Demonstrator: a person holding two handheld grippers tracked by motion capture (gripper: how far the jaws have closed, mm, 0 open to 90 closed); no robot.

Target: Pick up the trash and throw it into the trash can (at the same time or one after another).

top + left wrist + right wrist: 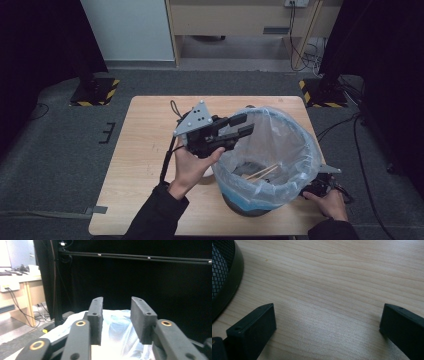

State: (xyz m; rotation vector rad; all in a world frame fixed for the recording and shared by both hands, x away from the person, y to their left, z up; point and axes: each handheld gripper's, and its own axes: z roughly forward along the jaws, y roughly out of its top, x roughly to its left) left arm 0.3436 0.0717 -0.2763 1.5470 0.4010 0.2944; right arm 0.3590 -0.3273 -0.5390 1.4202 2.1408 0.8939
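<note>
A pale wooden table (145, 150) carried the scene, standing on grey carpet (55, 150). On its right half sat a dark mesh waste bin (250, 205) lined with a thin blue-white plastic bag (295, 145), its base planted directly on the wood. In the right gripper view the bin's black rim (232, 282) curved beside bare, light grain. A strip of grey tape (95, 210) clung to the table's near left edge.

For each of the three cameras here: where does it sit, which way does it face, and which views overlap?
High view: above the table's near edge, looking forward and down; both forearms, left tool, bin.
Left gripper view: on the left tool, level over the bin liner, jaws apart.
Right gripper view: on the right tool, facing down at the table, jaws wide.
Shared: the liner, high and left.
</note>
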